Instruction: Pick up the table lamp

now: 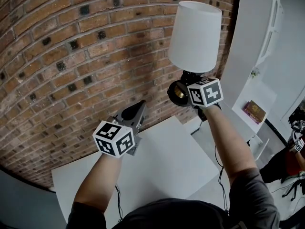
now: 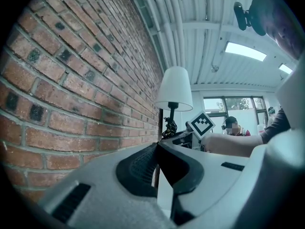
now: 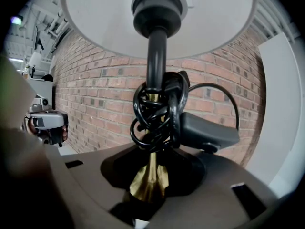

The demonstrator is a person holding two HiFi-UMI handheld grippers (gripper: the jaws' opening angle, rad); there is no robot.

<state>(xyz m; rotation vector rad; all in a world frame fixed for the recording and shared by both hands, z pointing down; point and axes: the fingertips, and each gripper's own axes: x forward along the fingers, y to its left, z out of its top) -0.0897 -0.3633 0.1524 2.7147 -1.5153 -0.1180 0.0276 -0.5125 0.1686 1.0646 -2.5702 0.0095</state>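
Your right gripper [image 3: 150,182] grips the table lamp [image 1: 195,35] low on its stem for balance; left gripper [image 2: 157,149] jaws closed, empty.

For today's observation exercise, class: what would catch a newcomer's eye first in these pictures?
The white-shaded lamp, held before the brick wall by the right gripper, whose jaws clamp its brass stem. A black cord is bundled round that stem. The left gripper hovers empty over the white table.

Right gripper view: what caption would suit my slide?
Right gripper clamped on the table lamp, black cord coiled round its brass stem, white shade above, brick wall behind.
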